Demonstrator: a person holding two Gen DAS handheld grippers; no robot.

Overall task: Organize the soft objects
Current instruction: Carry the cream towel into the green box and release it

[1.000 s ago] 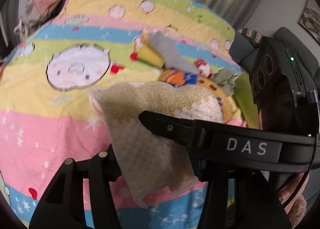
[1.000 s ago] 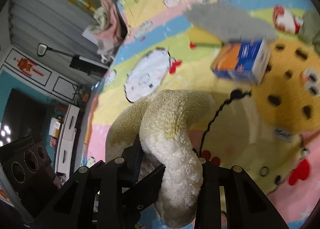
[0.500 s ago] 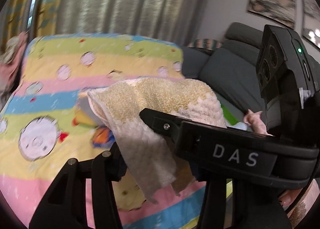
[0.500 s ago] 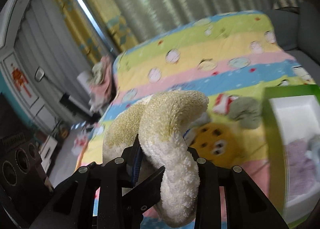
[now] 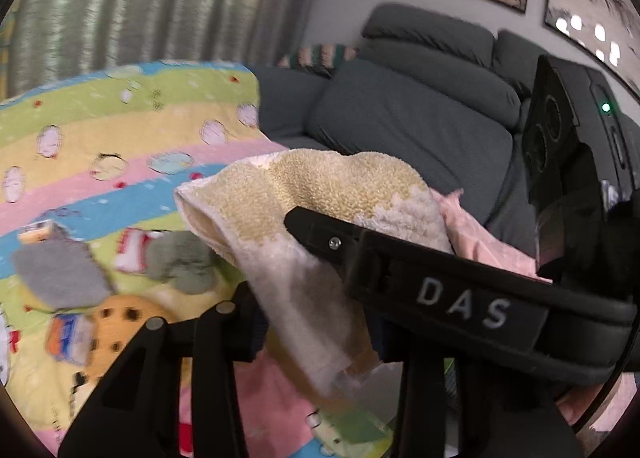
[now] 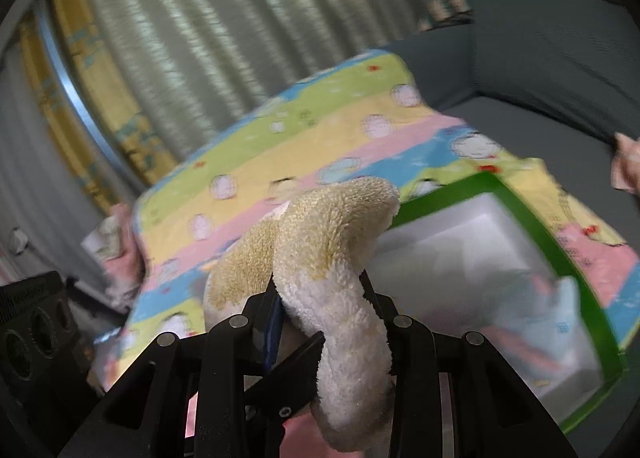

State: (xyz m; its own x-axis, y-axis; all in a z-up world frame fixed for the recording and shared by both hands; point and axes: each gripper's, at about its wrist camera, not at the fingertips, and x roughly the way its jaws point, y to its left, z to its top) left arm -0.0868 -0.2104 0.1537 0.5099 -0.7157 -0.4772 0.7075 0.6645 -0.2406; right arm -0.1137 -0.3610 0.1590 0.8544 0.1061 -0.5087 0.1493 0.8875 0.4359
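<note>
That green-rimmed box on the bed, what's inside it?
The green-rimmed box has a white inside with blurred pale pink and light blue cloth lying in it. The held yellow towel hides its left corner.

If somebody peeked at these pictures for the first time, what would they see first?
First, the fluffy cream-and-yellow towel, right in the middle, pinched by both the left gripper, whose jaws are closing on it, and the right gripper. Behind it lies a bright striped cartoon blanket. To the right sits a white bin with a green rim.
</note>
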